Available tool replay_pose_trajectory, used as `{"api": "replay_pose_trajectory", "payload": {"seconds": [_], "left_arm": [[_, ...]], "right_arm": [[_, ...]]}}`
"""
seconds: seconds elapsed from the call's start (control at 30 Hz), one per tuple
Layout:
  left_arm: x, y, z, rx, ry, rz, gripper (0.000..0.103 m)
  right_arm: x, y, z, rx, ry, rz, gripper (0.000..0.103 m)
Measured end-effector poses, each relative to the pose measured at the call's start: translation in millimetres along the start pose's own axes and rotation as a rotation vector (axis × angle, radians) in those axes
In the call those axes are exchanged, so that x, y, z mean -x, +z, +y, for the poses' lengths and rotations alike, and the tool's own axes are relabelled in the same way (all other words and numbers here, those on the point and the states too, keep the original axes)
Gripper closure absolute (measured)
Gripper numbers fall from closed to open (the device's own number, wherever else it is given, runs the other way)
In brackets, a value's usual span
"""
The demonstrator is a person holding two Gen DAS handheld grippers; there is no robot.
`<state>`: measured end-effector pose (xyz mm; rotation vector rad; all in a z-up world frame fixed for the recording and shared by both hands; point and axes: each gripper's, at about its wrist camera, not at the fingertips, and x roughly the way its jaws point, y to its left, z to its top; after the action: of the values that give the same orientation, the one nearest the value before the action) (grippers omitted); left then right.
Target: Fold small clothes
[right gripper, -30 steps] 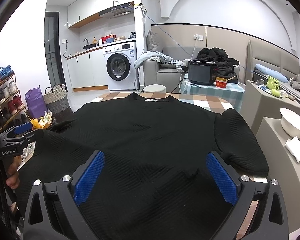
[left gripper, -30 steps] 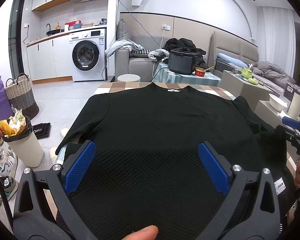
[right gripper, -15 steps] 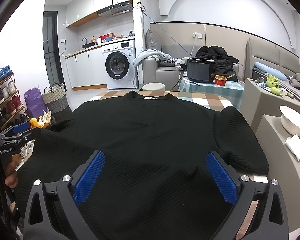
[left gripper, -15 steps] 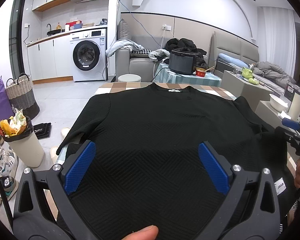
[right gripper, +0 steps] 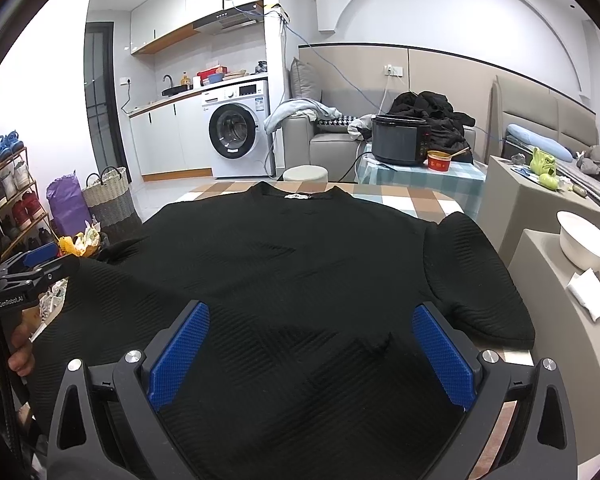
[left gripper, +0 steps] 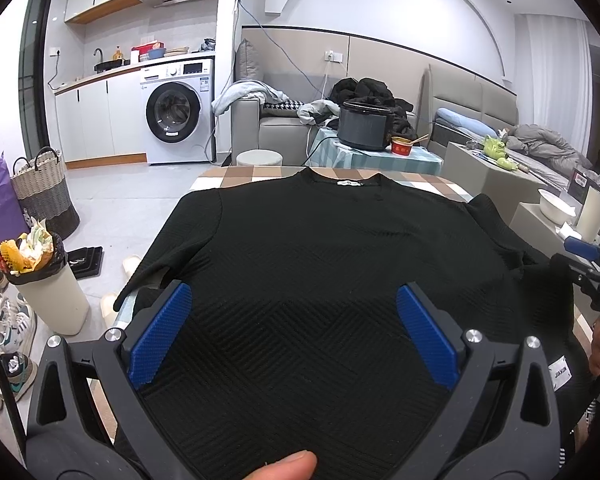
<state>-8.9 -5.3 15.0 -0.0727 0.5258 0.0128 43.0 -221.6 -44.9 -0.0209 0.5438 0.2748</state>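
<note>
On tabletop [left gripper: 236, 172], black shirt [left gripper: 332, 248] flat; both fingers wide, empty. Sleeve [right gripper: 476, 280] hangs over edge, could drag shirt off.

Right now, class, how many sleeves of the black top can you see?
2. Left sleeve hangs over the table's left edge; right sleeve lies on the table's right side, beside the black top.

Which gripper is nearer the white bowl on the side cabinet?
Right. The right gripper hovers over the black top's right half, on the white bowl's side; the left gripper is over the left half, farther away.
</note>
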Motion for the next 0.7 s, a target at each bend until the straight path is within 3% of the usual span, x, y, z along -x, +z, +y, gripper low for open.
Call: {"api": "replay_pose_trajectory", "payload": {"seconds": [0.7], "left_arm": [[-7.3, -2.6, 3.5, 0.007, 0.000, 0.015, 0.001]], "right_arm": [[3.3, 0.8, -5.1, -0.007, -0.009, -0.013, 0.000]]}}
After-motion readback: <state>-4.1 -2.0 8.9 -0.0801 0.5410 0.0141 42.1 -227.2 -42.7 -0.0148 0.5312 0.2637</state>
